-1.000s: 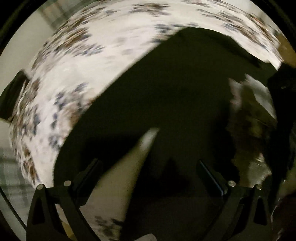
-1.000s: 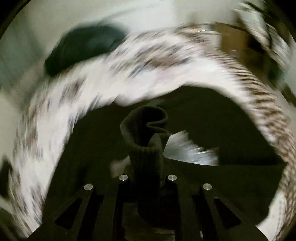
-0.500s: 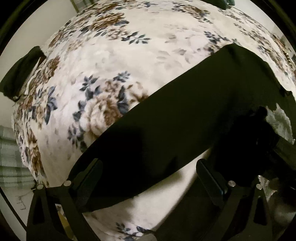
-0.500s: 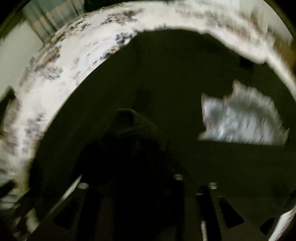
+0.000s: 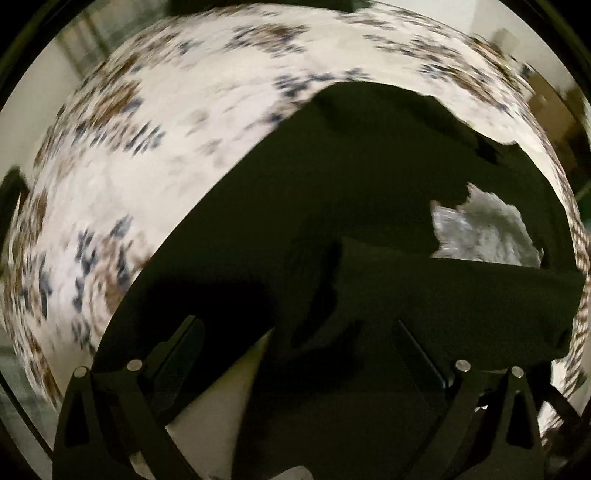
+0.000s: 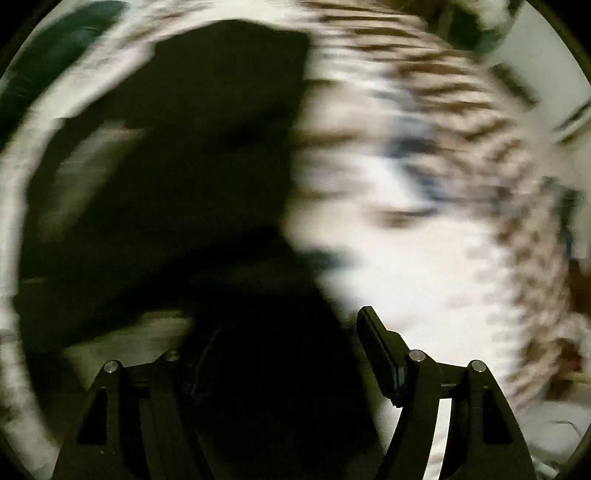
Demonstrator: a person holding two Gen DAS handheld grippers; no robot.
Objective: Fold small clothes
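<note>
Since half a second ago my right gripper point(image 6: 284, 354) has let go of the dark cloth and now stands wide, swinging out over the floral bedspread point(image 6: 424, 258). My left gripper point(image 5: 295, 343) is wide too, poised over the near edge of the black T-shirt point(image 5: 332, 206). It lies on the bedspread, one flap folded across the grey print point(image 5: 484, 232). Soft, light and limp; I'd pinch a hem corner.

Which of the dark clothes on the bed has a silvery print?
The large black garment directly ahead of the left gripper: a silver-grey print shows on its right side. The dark piece at the bedspread's far edge looks plain.
</note>
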